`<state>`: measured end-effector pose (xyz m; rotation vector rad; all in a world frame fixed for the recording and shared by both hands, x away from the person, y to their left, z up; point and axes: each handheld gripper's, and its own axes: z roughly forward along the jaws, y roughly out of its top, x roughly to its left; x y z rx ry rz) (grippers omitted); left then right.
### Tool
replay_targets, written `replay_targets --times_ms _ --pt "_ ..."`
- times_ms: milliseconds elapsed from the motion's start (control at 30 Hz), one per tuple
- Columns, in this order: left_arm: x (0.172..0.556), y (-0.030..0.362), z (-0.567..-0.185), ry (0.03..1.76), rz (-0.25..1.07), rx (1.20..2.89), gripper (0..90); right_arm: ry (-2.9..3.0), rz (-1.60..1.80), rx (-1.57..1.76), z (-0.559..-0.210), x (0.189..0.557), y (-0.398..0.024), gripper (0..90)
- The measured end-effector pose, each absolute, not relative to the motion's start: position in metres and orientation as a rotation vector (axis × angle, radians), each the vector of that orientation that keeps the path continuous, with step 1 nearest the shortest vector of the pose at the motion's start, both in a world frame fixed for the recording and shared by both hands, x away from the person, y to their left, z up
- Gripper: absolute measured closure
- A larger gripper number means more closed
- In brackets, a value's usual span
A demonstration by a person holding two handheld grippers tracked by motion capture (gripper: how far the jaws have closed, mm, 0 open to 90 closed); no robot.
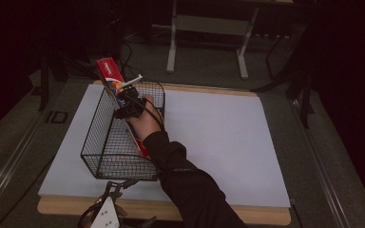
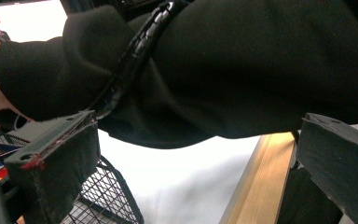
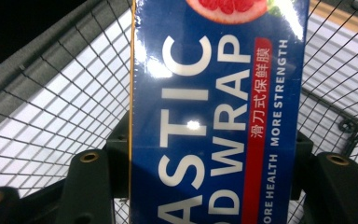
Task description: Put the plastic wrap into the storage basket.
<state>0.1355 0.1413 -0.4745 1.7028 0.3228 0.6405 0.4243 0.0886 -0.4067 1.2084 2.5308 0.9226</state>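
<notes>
The white-covered table lies under both grippers, its wooden edge just beside the left gripper, which sits at the near edge. That gripper's jaws stand apart with nothing between them; a black sleeve crosses just beyond them. The wire basket stands ahead of the left gripper and surrounds the right gripper, its mesh showing behind both jaws. The plastic wrap box is clamped between the right gripper's jaws, tilted, its red end poking above the basket's far rim; its lower end seems to lie inside the basket, though the dim light makes that uncertain.
</notes>
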Motion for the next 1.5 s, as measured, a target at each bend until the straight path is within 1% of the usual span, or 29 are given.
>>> replay_targets --times_ms 300,800,1500 --pt "0.135 0.141 -0.475 0.321 0.639 1.703 0.1 2.552 0.913 1.17 -0.421 0.423 0.091 40.0" --pt "0.135 0.14 -0.475 0.325 0.639 1.706 0.1 2.585 0.824 1.238 -0.444 0.426 0.083 38.9" --pt "0.136 0.139 -0.476 0.325 0.636 1.717 0.1 2.571 0.839 1.223 -0.447 0.424 0.079 37.4"
